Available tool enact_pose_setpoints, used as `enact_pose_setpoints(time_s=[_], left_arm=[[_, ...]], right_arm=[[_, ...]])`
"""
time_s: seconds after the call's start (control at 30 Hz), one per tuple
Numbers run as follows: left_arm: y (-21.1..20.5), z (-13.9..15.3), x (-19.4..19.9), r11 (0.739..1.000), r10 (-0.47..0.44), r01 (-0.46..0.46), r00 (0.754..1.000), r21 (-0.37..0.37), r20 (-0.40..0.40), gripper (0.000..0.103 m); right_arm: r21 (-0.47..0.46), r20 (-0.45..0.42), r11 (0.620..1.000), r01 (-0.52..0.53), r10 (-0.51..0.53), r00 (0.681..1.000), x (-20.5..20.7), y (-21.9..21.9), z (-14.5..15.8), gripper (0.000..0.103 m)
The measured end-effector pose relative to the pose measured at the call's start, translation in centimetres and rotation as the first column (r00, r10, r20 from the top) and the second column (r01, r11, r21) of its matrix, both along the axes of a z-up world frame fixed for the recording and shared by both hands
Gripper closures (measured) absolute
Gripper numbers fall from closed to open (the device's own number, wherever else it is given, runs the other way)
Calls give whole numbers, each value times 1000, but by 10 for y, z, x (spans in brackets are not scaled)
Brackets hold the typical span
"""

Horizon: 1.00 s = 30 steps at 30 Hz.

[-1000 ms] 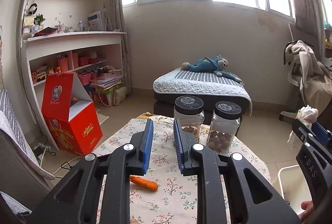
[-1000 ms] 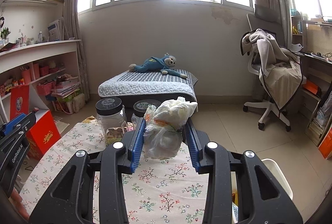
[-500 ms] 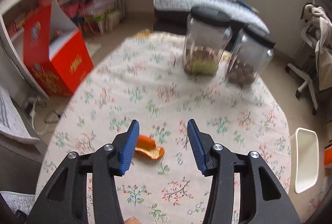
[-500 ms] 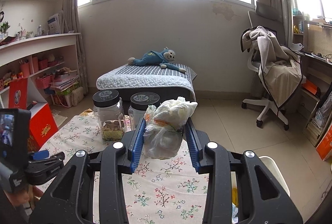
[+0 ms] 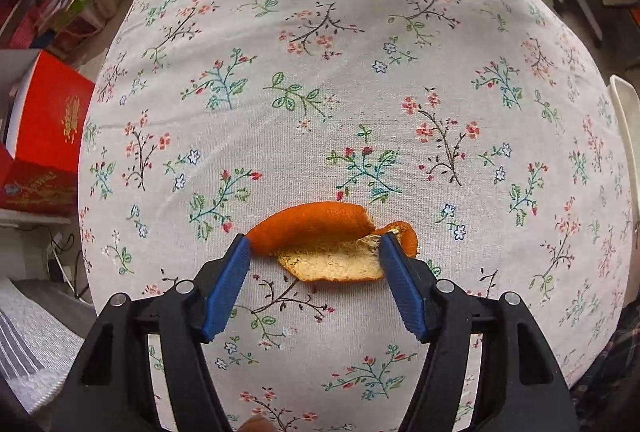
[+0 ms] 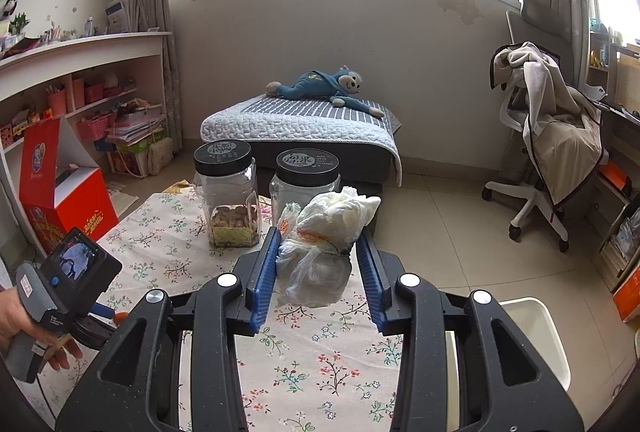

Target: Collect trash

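On the flowered tablecloth (image 5: pixel 360 72), just below our left gripper (image 5: pixel 316 252), lies a piece of orange peel (image 5: pixel 320 228), a curled strip with its pale inner side turned partly up. We have just been spreading the left jaws, and they now stand apart on either side of the peel, the blue pads (image 5: pixel 226 284) flanking its two ends without pressing on it, so nothing is gripped yet. We judge the peel light, bendy and a little springy; it should fold rather than break when squeezed, and the waxy outer skin may slip. The thicker curled hump across the middle looks the best place to pinch, since the thin flat flap at the front would likely buckle out from between the pads.

Our right gripper (image 6: pixel 316 272) is clenched on a crumpled wad of tissue and thin plastic bag (image 6: pixel 320 252), held above the table. That bundle is soft and squashes easily, so the hold looks secure.

From the left wrist we see the peel close up and, at the frame's right edge, only a sliver of the white bin (image 5: pixel 626 120). From the right wrist the peel is nearly hidden behind the left gripper's handle, but we see the bin (image 6: pixel 536 336) beside the table, the two jars (image 6: pixel 228 196) at the far end, and a hand (image 6: pixel 24 328) gripping the left tool.
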<state>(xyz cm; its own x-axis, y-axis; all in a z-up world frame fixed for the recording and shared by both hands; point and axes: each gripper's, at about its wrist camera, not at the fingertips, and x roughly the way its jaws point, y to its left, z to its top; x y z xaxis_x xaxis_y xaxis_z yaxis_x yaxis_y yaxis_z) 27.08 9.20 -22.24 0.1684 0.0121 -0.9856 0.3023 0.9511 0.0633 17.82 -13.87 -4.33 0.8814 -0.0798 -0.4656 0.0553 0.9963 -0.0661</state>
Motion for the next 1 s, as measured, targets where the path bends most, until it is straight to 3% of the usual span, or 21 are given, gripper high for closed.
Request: enact_pose_setpoints(time_s=[0.07, 0.23, 0.3, 0.43, 0.57, 0.73, 0.87, 0.93, 1.0], left_arm=[[2, 3, -1, 999, -4, 3, 1000, -47, -9, 37], [8, 6, -5, 998, -32, 33, 999, -54, 20, 36], [4, 18, -13, 991, -104, 107, 994, -79, 42, 33], [-9, 22, -33, 964, -263, 265, 962, -6, 75, 26], [-12, 5, -20, 964, -258, 249, 961, 94, 100, 26], [-12, 3, -14, 948, -315, 310, 944, 69, 100, 26], [-9, 17, -18, 946, -319, 323, 941, -18, 116, 24], [-12, 17, -26, 932, -360, 362, 927, -4, 102, 17], [-20, 11, -35, 916, -402, 401, 912, 21, 86, 17]], right_arm=[[2, -6, 1000, 0, 0, 1000, 1, -1, -1, 66], [13, -23, 1000, 3, -3, 1000, 6, -1, -3, 66], [3, -20, 1000, 1, -1, 1000, 6, 0, -2, 66], [9, -27, 1000, -1, 2, 1000, 9, 2, -4, 66], [10, -47, 1000, -2, 3, 999, 13, 4, -9, 66], [-10, -62, 1000, -5, 4, 998, 16, 6, -14, 66], [17, -68, 1000, 3, -2, 998, 20, 3, -13, 66], [25, -71, 1000, 3, -1, 997, 22, 3, -14, 66], [20, -77, 1000, -2, 3, 997, 23, 5, -16, 66]])
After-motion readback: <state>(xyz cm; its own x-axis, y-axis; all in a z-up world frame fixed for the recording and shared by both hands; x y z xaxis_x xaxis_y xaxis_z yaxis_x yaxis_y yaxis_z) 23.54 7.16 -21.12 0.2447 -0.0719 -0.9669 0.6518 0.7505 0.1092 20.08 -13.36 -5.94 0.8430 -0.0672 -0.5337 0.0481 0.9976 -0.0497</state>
